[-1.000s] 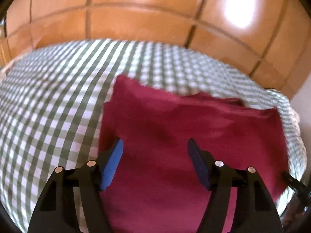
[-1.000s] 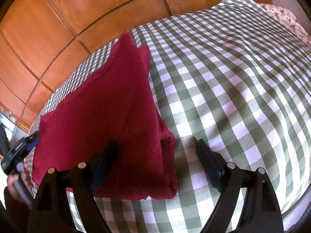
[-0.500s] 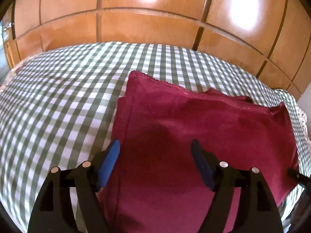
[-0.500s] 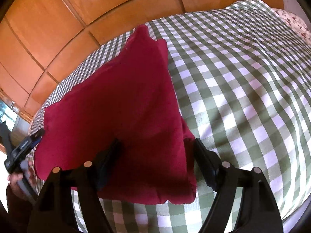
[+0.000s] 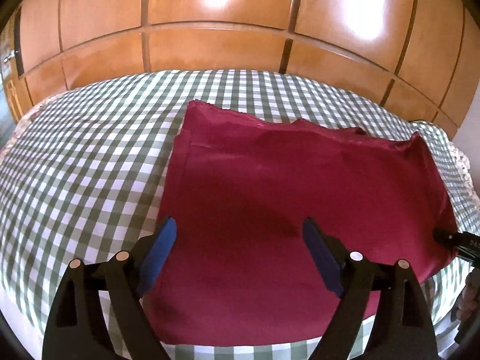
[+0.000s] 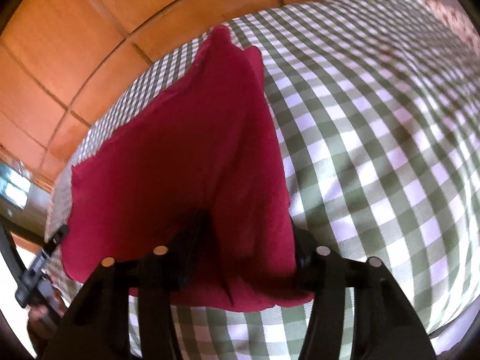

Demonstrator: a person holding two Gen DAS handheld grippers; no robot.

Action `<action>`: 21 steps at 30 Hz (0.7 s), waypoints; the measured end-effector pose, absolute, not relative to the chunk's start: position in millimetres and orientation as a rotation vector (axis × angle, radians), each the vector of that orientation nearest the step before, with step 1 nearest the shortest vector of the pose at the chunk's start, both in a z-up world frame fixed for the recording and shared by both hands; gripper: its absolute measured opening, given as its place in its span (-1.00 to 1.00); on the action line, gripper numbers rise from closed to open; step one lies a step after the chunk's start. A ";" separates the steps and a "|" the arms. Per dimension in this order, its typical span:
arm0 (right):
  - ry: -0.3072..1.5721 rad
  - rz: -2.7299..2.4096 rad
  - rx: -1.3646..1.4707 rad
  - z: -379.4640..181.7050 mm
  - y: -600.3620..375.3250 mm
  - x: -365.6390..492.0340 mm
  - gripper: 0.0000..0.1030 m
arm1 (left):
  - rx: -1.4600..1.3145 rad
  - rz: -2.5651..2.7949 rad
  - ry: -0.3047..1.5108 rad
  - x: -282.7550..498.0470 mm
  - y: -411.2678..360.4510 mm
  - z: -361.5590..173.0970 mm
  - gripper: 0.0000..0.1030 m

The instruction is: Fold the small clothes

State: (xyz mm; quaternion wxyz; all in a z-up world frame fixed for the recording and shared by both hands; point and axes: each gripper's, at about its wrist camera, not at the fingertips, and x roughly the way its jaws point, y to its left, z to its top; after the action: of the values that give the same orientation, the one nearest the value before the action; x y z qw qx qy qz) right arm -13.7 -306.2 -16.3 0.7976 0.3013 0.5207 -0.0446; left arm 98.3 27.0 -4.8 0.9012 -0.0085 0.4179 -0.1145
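A dark red garment [image 5: 288, 192] lies folded into a rough rectangle on the green-and-white checked bedcover [image 5: 84, 162]. My left gripper [image 5: 240, 255] is open, its blue pads hovering over the garment's near left part, holding nothing. In the right wrist view the garment [image 6: 180, 162] reaches toward the far edge of the bed. My right gripper [image 6: 243, 249] is open with its jaws straddling the garment's near right corner, which bulges between them; whether the pads touch the cloth is unclear. The right gripper's tip [image 5: 456, 240] shows at the right edge of the left wrist view.
A wooden panelled wardrobe [image 5: 240, 24] stands behind the bed. The checked cover [image 6: 375, 150] spreads wide to the right of the garment. The bed's near edge runs just under both grippers. The left gripper [image 6: 39, 264] and a hand show at the lower left of the right wrist view.
The left gripper pulled back and rose, showing more of the garment. The right gripper moved in onto the near right corner, and its jaws narrowed around the cloth.
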 end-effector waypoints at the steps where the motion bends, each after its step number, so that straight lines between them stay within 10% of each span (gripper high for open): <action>1: 1.125 -0.098 0.636 -15.2 -304.6 -12.6 0.04 | -0.018 -0.249 0.865 97.6 26.7 -4.9 0.65; 8: 1.143 -0.091 0.644 0.6 -297.9 -8.8 -0.45 | -0.078 -0.313 0.891 99.0 37.7 -8.4 0.65; 21: 1.033 0.121 0.603 64.9 -236.8 21.5 -0.54 | -0.550 -0.500 0.954 110.9 99.3 -12.1 0.43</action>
State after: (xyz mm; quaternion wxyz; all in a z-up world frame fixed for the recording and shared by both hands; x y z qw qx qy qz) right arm 21.5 -236.8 64.9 0.8247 0.2837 0.4860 0.0571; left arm 110.9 99.3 -12.1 0.8227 -0.2583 0.4485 -0.2352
